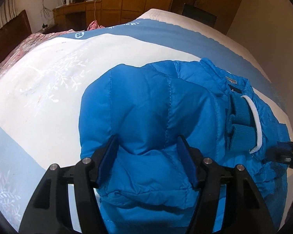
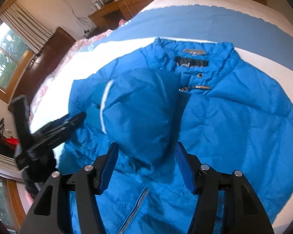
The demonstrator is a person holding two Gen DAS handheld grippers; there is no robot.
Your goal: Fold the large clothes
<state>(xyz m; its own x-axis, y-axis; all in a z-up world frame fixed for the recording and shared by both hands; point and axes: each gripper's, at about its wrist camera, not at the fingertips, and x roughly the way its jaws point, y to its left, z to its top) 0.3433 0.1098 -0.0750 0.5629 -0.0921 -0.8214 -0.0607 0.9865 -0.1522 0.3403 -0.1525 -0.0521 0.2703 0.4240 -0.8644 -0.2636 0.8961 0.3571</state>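
A bright blue puffer jacket [image 1: 156,117] lies on the bed, front up, collar and zip pull [image 2: 195,87] away from me. One sleeve is folded across the chest, its ribbed cuff with white trim [image 1: 254,117] lying near the collar. My left gripper [image 1: 146,156] is open, its fingers either side of a puffed fold at the jacket's left edge. My right gripper [image 2: 145,159] is open over the folded sleeve [image 2: 138,107], holding nothing. The left gripper also shows in the right wrist view [image 2: 64,124], at the jacket's left side.
The bed has a white and blue quilt [image 1: 48,87] with a pink patterned cover [image 1: 15,52] near the dark headboard [image 1: 9,37]. A wooden desk [image 1: 76,9] and wardrobes stand beyond. A window [image 2: 4,58] is at the left.
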